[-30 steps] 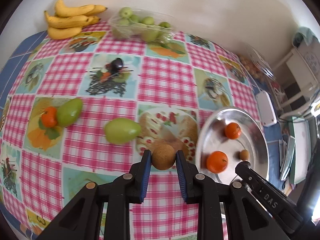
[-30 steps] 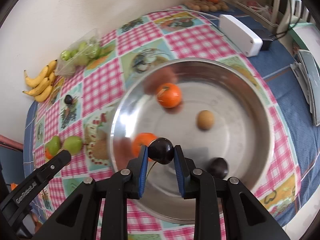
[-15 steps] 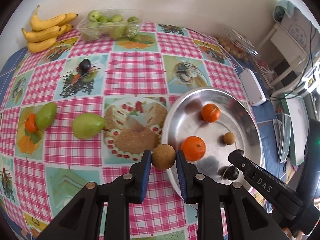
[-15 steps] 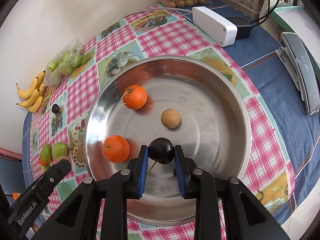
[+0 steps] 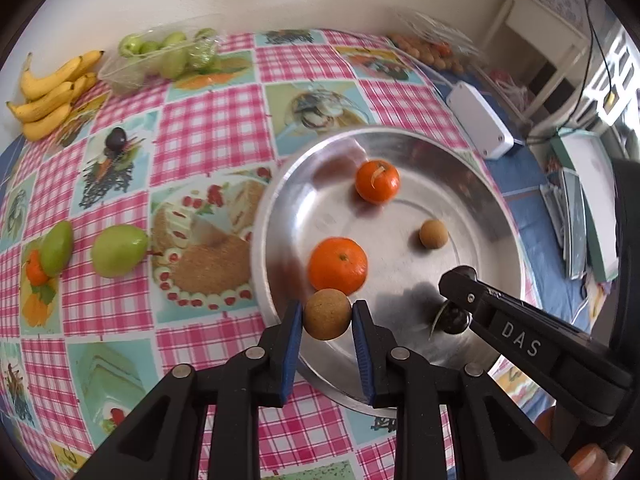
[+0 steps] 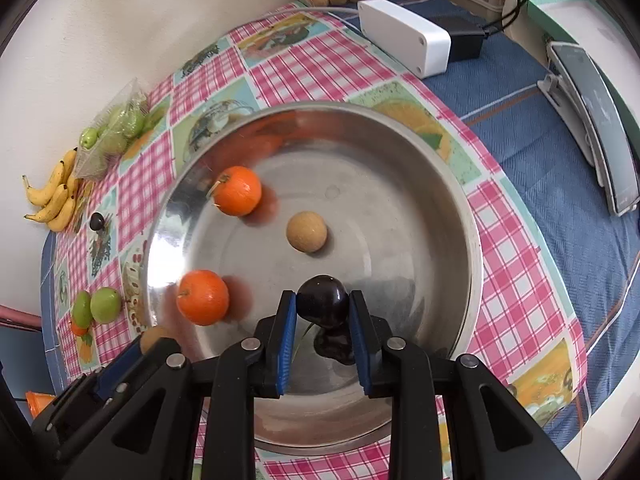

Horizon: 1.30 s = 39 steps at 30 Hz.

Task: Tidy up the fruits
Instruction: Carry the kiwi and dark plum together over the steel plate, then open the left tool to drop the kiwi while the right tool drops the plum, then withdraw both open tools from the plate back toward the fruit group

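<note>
My left gripper (image 5: pixel 327 316) is shut on a round brown fruit (image 5: pixel 327 313), held over the near left part of the steel bowl (image 5: pixel 492 200). My right gripper (image 6: pixel 322 307) is shut on a dark plum (image 6: pixel 322 305), low over the bowl's floor (image 6: pixel 400 248). Inside the bowl lie two oranges (image 6: pixel 238 191) (image 6: pixel 203 297) and another small brown fruit (image 6: pixel 307 231). In the left wrist view the right gripper's finger (image 5: pixel 472 292) reaches in from the right, with the plum (image 5: pixel 454 316) just showing under it.
On the checked tablecloth lie two green fruits (image 5: pixel 118 250) (image 5: pixel 57 247), a small orange (image 5: pixel 35 272), a dark plum (image 5: pixel 116 138), bananas (image 5: pixel 52 94) and a clear tray of green fruit (image 5: pixel 160 58). A white box (image 6: pixel 402 40) sits behind the bowl.
My left gripper has carried the brown fruit rightward, from over the cloth to over the bowl's near left part. My right gripper has gone lower into the bowl with the plum.
</note>
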Available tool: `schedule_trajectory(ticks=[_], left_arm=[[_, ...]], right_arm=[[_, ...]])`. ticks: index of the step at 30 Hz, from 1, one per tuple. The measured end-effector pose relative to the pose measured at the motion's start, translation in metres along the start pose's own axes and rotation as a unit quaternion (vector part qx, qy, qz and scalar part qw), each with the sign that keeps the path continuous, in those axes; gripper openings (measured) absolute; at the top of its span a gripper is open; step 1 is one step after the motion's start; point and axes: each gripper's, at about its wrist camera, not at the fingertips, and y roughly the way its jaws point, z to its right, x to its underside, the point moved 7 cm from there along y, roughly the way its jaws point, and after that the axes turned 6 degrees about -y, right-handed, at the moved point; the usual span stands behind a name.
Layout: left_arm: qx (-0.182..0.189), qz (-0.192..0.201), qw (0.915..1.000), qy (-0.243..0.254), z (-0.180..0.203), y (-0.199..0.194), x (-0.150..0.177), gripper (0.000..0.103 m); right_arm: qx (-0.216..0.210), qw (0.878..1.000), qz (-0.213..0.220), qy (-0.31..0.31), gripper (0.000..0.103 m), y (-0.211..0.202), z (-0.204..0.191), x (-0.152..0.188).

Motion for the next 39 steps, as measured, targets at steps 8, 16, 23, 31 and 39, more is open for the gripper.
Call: schedule_trajectory(ticks=[8, 16, 23, 31, 39], left_arm=[[-0.010, -0.013, 0.9997, 0.017, 0.008, 0.013, 0.011, 0.028], [-0.024, -0.018, 0.9991, 0.030, 0.010, 0.016, 0.013, 0.036], [-0.021, -0.010, 0.9995, 0.023, 0.008, 0.009, 0.007, 0.053], [-0.040, 0.003, 0.9992, 0.005, -0.007, -0.004, -0.003, 0.066], [-0.069, 0.012, 0.9969, -0.034, -0.032, -0.009, -0.010, 0.074]], right_arm=[[-0.001, 1.000, -0.002, 0.003, 0.028, 0.004, 0.002, 0.002], [-0.003, 1.000, -0.003, 0.006, 0.033, 0.007, -0.002, -0.002], [0.007, 1.000, 0.004, 0.004, 0.049, 0.004, -0.004, -0.006], [0.009, 1.000, 0.014, 0.022, 0.063, -0.002, 0.003, -0.009], [0.016, 1.000, 0.013, 0.015, 0.065, -0.002, 0.002, -0.008]])
